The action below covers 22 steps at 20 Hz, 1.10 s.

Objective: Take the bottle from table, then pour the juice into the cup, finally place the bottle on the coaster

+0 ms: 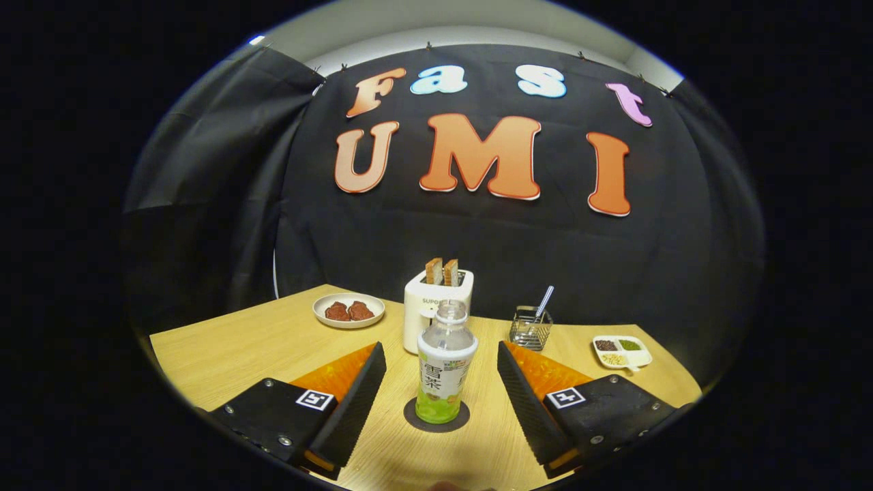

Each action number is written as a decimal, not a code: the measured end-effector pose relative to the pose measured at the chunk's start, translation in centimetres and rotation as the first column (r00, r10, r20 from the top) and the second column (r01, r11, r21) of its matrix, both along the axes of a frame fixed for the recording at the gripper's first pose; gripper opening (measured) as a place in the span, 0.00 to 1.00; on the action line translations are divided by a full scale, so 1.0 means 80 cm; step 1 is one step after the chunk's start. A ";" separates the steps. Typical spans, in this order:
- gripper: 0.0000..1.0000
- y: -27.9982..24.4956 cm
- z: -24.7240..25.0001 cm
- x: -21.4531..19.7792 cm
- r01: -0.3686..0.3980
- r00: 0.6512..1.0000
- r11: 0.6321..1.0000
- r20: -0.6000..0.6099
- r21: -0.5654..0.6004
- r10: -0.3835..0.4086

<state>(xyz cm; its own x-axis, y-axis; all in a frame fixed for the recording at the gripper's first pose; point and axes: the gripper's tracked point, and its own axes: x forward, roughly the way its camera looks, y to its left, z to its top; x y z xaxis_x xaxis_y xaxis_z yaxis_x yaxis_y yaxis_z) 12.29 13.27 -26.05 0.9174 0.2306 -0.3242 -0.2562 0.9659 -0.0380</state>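
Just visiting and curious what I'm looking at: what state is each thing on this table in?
gripper: open, a finger on each side of the bottle, not touching
bottle: upright on the coaster, uncapped, a little juice left
toaster: two slices sticking up
plate: holds two brown pieces
wire basket: holds a straw

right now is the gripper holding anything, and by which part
Nothing is held. The gripper is open, its jaws standing clear on either side of the bottle, which stands upright on the coaster between them.
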 end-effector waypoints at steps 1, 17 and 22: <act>0.97 -0.007 0.024 -0.009 0.003 1.000 1.000 0.020 -0.009 -0.003; 0.98 -0.118 0.317 -0.189 0.100 0.918 0.992 0.379 0.075 -0.121; 0.98 -0.152 0.333 -0.224 0.146 0.900 0.984 0.398 0.104 -0.175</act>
